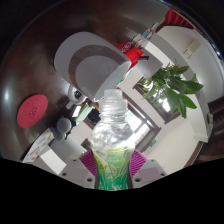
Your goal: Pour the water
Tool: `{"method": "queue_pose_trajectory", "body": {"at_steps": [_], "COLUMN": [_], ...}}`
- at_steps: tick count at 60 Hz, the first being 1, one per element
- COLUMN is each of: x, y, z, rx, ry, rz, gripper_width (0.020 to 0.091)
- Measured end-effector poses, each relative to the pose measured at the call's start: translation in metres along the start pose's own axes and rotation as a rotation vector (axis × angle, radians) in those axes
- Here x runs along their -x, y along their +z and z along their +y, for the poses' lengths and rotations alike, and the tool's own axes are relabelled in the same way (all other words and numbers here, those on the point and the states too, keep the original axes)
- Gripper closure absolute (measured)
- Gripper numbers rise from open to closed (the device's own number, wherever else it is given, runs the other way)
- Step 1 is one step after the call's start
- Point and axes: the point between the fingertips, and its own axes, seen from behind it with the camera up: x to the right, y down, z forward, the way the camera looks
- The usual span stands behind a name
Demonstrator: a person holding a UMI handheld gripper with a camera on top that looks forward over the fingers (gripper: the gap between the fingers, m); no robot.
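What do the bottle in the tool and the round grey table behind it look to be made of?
Bottle: clear plastic, seemingly, since the background shows through its upper part; white cap, green label. It sits between the tool pads. Table: smooth matte grey top, material unclear.

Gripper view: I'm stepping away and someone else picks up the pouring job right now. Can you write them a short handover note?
Hand-held gripper: shut on the water bottle, a pink pad at each side of its lower body.
Bottle: clear plastic with a green label, upright between the fingers, cap apparently on.
Surroundings: a green plant beyond the bottle; a red round object off to the other side.
Done: bottle grasped.
Left: no cup or other receiving vessel clearly in view; find it, check the cap, then tilt and pour.
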Motion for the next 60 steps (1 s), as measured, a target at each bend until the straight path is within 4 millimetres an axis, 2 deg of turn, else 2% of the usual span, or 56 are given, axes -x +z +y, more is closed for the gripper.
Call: {"method": "queue_pose_trajectory", "body": {"at_steps": [1, 2, 3, 4, 6, 7, 9, 10, 11, 17, 18, 19, 25, 26, 27, 33, 34, 38, 40, 41, 42, 48, 49, 50, 56, 58, 59, 60], "x": [0.000, 0.004, 0.001, 0.002, 0.003, 0.003, 0.003, 0.003, 0.002, -0.001, 0.012, -0.001, -0.006, -0.021, -0.009, -0.021, -0.016, -0.015, -0.015, -0.028, -0.014, -0.010, -0.020, 0.003, 0.019, 0.019, 0.033, 0.035], "y": [-0.001, -0.006, 0.000, 0.000, -0.001, -0.001, -0.003, -0.012, -0.004, -0.011, -0.030, -0.015, -0.027, -0.032, -0.023, -0.024, -0.017, -0.015, -0.013, -0.015, -0.007, 0.006, -0.005, 0.006, 0.017, 0.023, 0.020, 0.021], "z": [0.000, 0.003, -0.001, -0.001, 0.001, 0.002, 0.005, 0.011, 0.005, 0.016, 0.024, 0.012, 0.006, 0.008, -0.012, -0.031, -0.042, -0.054, -0.057, -0.053, -0.064, -0.089, -0.085, -0.090, -0.103, -0.114, -0.109, -0.111], "rx": [0.000, 0.000, -0.001, -0.002, 0.000, 0.002, 0.010, 0.012, 0.007, 0.018, 0.029, 0.015, -0.033, -0.014, -0.040, -0.087, -0.101, -0.116, -0.130, -0.119, -0.136, -0.139, -0.120, -0.129, -0.086, -0.081, -0.084, -0.085], "ry": [0.003, 0.008, 0.015, 0.023, 0.047, 0.065, 0.118, 0.154, 0.202, 0.564, 0.633, 0.713, 1.198, 1.274, 1.356, 1.750, 1.813, 1.997, 2.056, 2.071, 2.103, 2.241, 2.247, 2.268, 2.262, 2.253, 2.248, 2.250], "rz": [-0.001, -0.001, -0.005, -0.007, -0.009, -0.010, -0.015, -0.015, -0.017, -0.068, -0.062, -0.082, -0.174, -0.172, -0.186, -0.255, -0.260, -0.307, -0.303, -0.303, -0.292, -0.312, -0.324, -0.327, -0.303, -0.295, -0.301, -0.306], "gripper_width": [0.0762, 0.0760, 0.0761, 0.0737, 0.0760, 0.0736, 0.0739, 0.0739, 0.0736, 0.0737, 0.0737, 0.0736, 0.0734, 0.0734, 0.0736, 0.0734, 0.0735, 0.0734, 0.0734, 0.0734, 0.0733, 0.0733, 0.0734, 0.0733, 0.0734, 0.0735, 0.0733, 0.0733]}}
